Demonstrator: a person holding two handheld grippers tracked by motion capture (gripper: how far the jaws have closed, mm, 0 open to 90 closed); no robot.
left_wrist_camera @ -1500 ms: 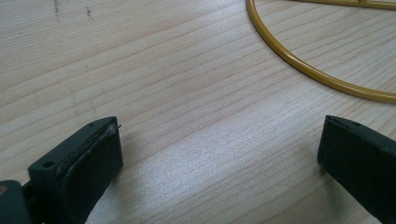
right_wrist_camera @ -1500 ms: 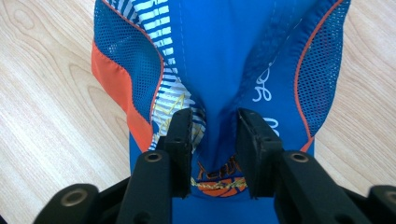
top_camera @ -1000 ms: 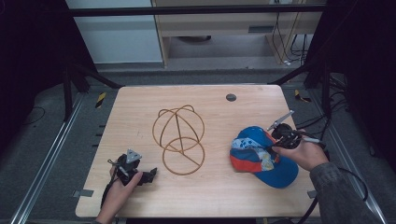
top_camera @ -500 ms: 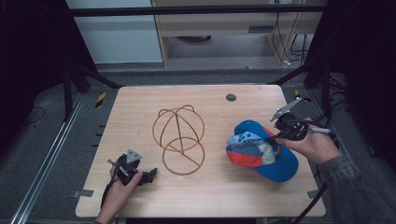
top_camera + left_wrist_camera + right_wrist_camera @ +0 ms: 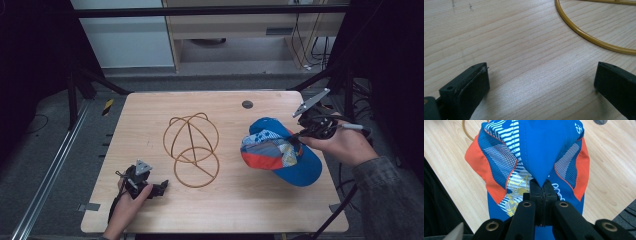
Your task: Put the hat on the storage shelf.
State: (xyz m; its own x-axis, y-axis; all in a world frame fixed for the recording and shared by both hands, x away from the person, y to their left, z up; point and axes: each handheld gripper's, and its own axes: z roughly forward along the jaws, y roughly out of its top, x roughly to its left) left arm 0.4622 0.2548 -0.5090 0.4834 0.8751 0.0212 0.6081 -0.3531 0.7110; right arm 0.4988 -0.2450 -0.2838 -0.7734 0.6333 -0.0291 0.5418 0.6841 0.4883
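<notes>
I have the cap (image 5: 280, 155) pinched by its crown fabric in my right gripper (image 5: 540, 188), hanging above the table's (image 5: 250, 210) right side, beside the wire frame (image 5: 192, 150). My left gripper (image 5: 161, 187) rests wide, empty.

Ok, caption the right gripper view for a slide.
Right gripper pinches the crown fabric of a blue-and-orange cap above the wooden table.

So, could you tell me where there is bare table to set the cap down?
Bare wood lies along the table's far edge behind the wire frame, and along the near edge between the left gripper and the cap. It is crowded mid-table, where the frame stands beside the cap pinched in the right gripper.
</notes>
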